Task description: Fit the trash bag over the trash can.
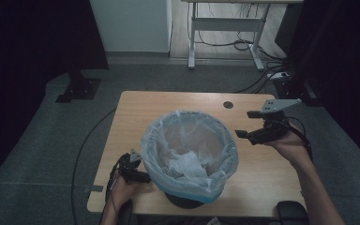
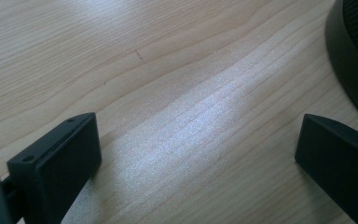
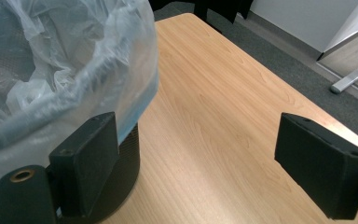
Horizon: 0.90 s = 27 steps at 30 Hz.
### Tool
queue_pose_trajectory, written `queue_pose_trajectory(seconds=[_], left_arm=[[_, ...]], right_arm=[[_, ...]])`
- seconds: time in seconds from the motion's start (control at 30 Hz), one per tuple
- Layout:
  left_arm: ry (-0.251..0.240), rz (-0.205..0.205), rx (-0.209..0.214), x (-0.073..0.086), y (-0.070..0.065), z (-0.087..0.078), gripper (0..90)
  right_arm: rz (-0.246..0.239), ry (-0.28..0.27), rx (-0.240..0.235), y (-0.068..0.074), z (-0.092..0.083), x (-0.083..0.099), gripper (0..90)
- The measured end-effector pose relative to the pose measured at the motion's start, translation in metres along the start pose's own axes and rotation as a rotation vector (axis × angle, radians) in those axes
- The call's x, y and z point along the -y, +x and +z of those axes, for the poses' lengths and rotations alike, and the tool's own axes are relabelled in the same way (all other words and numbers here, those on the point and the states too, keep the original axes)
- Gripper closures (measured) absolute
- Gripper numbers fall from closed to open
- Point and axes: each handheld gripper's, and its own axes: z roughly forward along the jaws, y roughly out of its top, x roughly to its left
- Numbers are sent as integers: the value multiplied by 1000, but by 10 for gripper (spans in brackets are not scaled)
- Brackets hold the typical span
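A black waste bin (image 1: 183, 199) lined with a pale blue plastic bag (image 1: 190, 150) stands in the middle of the wooden table (image 1: 136, 108); crumpled white plastic (image 1: 185, 165) lies inside it. My left gripper (image 1: 143, 177) rests low at the bin's left side, open, its jaws wide apart over bare wood (image 2: 196, 140) with the bin's dark base (image 2: 349, 60) just beyond. My right gripper (image 1: 244, 125) hovers open to the right of the bag's rim, nothing between its jaws. In the right gripper view the bag (image 3: 65, 70) bulges at the left over the bin (image 3: 126, 163).
Grey carpet surrounds the table. A white desk frame (image 1: 225, 28) and loose cables (image 1: 262, 65) lie behind it. A round cable hole (image 1: 228, 104) sits near the table's far edge. Dark curtains hang at both sides.
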Motion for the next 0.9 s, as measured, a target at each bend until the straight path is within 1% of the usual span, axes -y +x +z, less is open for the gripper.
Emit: queue_pose_trajectory(seconds=[0.33,0.47,0.63,0.9], left_arm=[[0,0,0,0,0,0,0],[0,0,0,0,0,0,0],[0,0,-1,0,0,0,0],[0,-1,-2,0,0,0,0]], right_arm=[[24,-8,13,-6,-1,25,130],[27,-4,36,-8,0,35,130],[26,-19,64,-10,1,48,130],[33,0,100,-10,11,73,131]])
